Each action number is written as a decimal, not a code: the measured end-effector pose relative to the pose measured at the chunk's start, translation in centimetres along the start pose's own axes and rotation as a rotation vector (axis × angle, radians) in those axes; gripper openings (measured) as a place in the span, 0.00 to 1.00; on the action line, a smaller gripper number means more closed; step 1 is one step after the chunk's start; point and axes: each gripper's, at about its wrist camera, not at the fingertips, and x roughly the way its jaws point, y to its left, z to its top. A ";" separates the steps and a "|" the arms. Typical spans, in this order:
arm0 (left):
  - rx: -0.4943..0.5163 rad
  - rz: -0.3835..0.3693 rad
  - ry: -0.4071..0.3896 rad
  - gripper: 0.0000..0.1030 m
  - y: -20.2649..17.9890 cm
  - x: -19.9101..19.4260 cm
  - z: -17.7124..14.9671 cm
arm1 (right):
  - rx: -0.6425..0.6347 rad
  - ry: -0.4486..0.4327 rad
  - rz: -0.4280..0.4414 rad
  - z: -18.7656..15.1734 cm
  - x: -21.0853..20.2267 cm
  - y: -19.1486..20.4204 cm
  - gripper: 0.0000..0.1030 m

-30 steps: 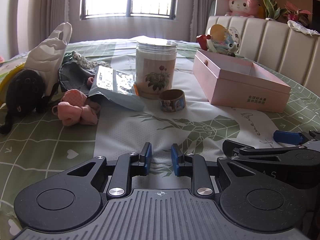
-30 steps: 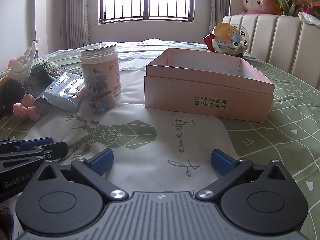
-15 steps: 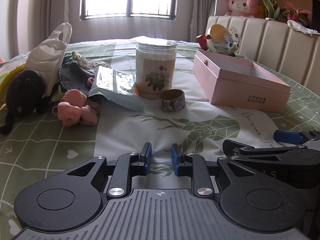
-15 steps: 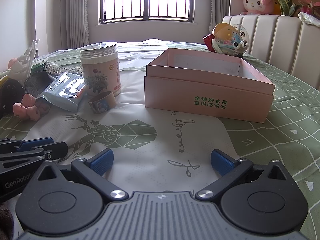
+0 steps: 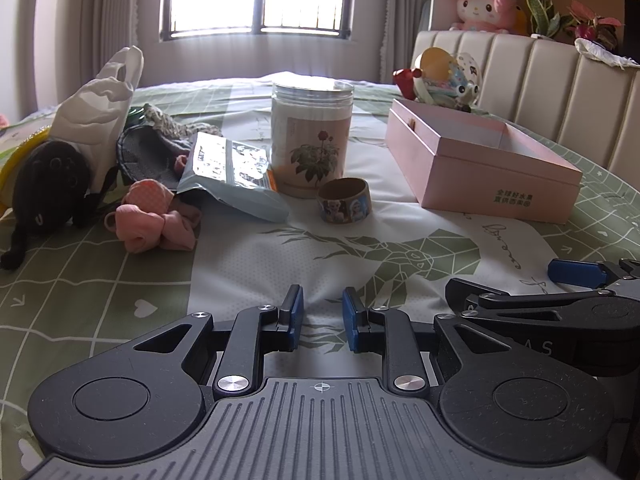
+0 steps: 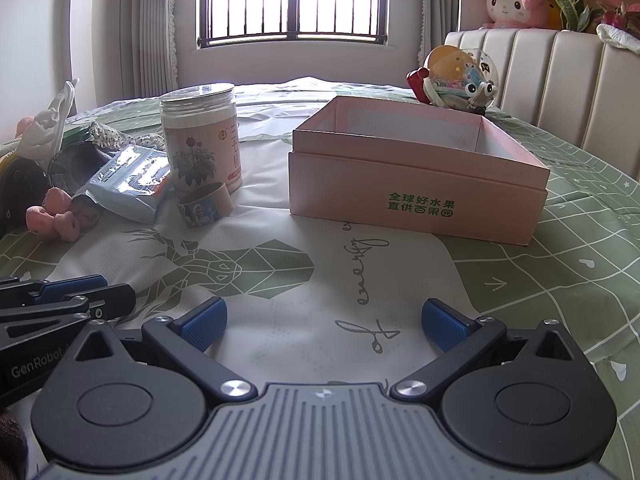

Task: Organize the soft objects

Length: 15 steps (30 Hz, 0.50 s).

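Observation:
Soft things lie at the table's left: a pink fabric bundle [image 5: 154,220] [image 6: 56,216], a black plush toy [image 5: 44,188], a white cloth bag [image 5: 100,108] and a grey pouch [image 5: 148,152]. An open, empty pink box [image 5: 480,164] [image 6: 416,196] stands at the right. My left gripper [image 5: 322,316] is low near the table's front edge, jaws a narrow gap apart, holding nothing. My right gripper [image 6: 322,322] is wide open and empty, in front of the box. Each gripper shows in the other's view.
A clear jar with a flower label [image 5: 312,136] [image 6: 200,140], a tape roll [image 5: 344,200] [image 6: 204,204] and a light blue wipes pack [image 5: 232,176] [image 6: 128,184] stand mid-table. A round toy [image 5: 444,72] sits behind the box. A padded headboard is at the right.

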 end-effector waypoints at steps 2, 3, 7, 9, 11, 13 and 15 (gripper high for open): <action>0.002 0.002 0.002 0.24 -0.1 0.0 0.0 | 0.001 0.003 -0.001 0.0 0.0 0.0 1.00; 0.003 0.003 0.003 0.24 -0.1 0.0 0.0 | -0.001 0.005 -0.003 0.0 0.0 0.0 1.00; 0.012 0.012 0.010 0.24 -0.2 0.1 0.1 | -0.008 0.014 -0.008 0.3 0.2 0.3 1.00; 0.015 0.017 0.018 0.24 -0.2 0.0 0.2 | -0.007 0.019 -0.008 0.3 0.2 0.3 1.00; 0.015 0.016 0.030 0.24 0.0 0.1 0.4 | -0.005 0.039 0.008 0.5 0.2 0.1 1.00; 0.008 0.009 0.043 0.24 0.1 0.2 0.6 | -0.011 0.073 0.034 0.8 0.3 -0.2 1.00; 0.008 -0.001 0.056 0.24 0.2 0.2 0.8 | -0.024 0.114 0.061 1.2 0.4 -0.6 1.00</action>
